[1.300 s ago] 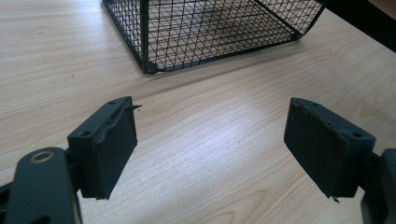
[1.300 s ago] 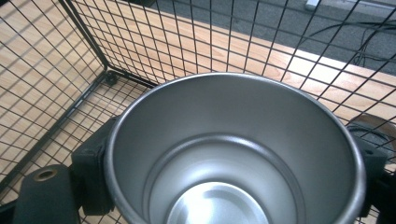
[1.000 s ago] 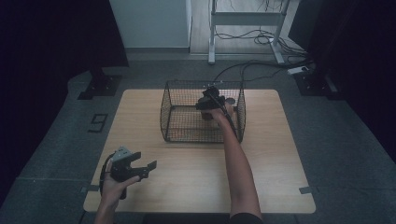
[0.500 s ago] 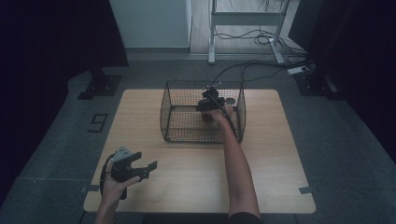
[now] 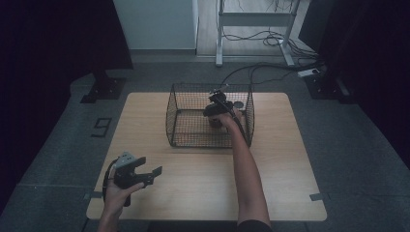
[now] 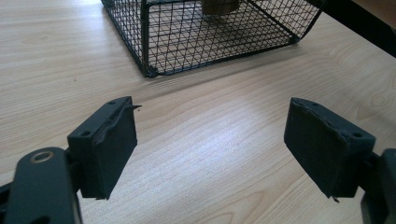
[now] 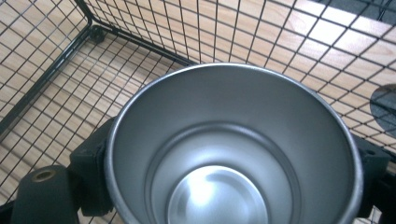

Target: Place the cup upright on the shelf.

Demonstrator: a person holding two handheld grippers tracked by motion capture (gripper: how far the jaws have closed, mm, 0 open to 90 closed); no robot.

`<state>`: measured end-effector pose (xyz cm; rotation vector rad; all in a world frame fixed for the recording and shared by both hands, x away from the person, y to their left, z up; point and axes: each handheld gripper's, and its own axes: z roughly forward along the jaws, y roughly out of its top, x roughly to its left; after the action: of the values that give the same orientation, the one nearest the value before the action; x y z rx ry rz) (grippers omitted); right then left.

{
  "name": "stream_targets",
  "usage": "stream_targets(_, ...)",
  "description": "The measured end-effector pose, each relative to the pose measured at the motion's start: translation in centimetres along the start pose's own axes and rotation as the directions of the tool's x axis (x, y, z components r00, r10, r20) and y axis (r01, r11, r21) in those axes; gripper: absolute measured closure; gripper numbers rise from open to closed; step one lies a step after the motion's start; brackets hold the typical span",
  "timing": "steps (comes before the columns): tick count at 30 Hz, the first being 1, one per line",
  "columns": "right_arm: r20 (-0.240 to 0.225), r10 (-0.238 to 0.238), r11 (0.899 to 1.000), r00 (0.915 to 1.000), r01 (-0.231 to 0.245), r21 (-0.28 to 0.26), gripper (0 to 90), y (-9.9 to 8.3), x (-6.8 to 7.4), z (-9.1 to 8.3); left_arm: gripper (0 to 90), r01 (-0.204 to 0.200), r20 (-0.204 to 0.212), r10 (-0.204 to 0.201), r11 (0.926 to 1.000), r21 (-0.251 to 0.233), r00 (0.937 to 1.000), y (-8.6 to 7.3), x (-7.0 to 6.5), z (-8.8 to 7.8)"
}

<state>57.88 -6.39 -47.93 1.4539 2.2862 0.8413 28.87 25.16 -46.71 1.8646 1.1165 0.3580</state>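
L tongs (image 5: 145, 175) sit at the near-left of the worktop (image 5: 290, 159), held in the person's L hand (image 5: 116, 195) just over the wood. Jaws released, spread wide, nothing betw. them; in the left gripper view (image 6: 210, 154) only bare wood grain lies betw. the two black pads (image 6: 112, 144). They point toward the basket.

Mid-worktop, toward the far edge: black wire basket (image 5: 193, 121), rectangular, open top, standing flat on the wood. In the left gripper view its near corner (image 6: 147, 46) shows, w/ a brownish item behind the mesh, too cropped to tell what it is.

R forearm (image 5: 249, 169) reaches from the near edge up & over the basket's right-hand part. R tongs (image 5: 215, 113) are down inside the basket, near its right wall. In the right gripper view a steel cup (image 7: 233, 149) stands upright, mouth up, empty, betw. the two jaws, a pad (image 7: 91, 172) at either side of its wall. Jaws have just been easing open a little, yet they look clenched on the cup. Cup is inside the basket, over its mesh floor (image 7: 56, 107), close to a corner.
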Motion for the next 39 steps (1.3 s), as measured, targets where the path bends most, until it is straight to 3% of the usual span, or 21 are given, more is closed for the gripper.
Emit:
stream_targets(16, -0.008, -0.009, 0.997, 0.9999, 0.01, 0.079, 8.8, -0.7, -0.9, -1.0, 17.3, -0.011, 0.007, 0.011, 0.9999, 0.0, 0.9999, 0.1, -0.3, 0.0)
stream_targets(30, -0.002, -0.012, 0.998, 0.9999, 0.012, -0.067, 8.6, -0.2, -0.9, -4.2, 17.3, -0.016, 0.004, 0.016, 0.9998, 0.006, 0.9999, 0.1, -0.4, 0.2)
stream_targets(39, -0.062, -0.012, 0.991, 0.998, 0.004, -0.136, 9.6, -0.6, -0.8, -6.7, 17.3, -0.021, 0.004, 0.021, 0.9997, 0.014, 0.9998, 0.1, -0.6, 0.4)
